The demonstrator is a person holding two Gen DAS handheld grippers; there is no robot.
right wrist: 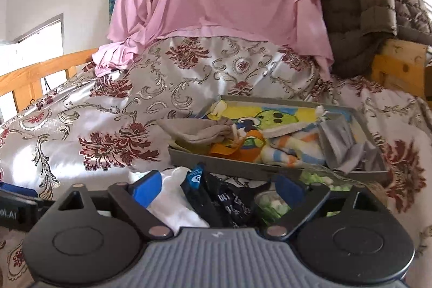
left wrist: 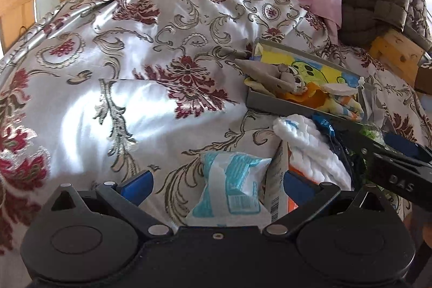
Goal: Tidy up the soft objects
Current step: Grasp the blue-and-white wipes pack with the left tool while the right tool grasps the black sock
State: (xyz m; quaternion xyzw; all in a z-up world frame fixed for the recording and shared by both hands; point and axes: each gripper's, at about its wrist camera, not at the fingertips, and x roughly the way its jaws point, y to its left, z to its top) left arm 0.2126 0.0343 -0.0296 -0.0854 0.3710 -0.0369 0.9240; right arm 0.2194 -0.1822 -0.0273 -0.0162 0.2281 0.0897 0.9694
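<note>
Only my left view showed the blue-and-white packet between my spread left fingers. My right fingers stood spread over dark cloth. At 12 o'clock, the grey tray held a striped sock.

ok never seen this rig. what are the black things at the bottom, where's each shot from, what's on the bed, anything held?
No robot here: a person carries a two-finger gripper in each hand, and a fisheye camera on each looks forward along its fingers. The black parts with blue pads are those grippers.

The left wrist view shows the left gripper, jaws open over a white and teal packet; the right gripper enters from the right. The right wrist view shows the right gripper, jaws wide around white cloth and a black item; the pads do not seem to press.

All this lies on a floral satin bedspread. A grey tray already holds small cloths and socks. Nothing looks held.
</note>
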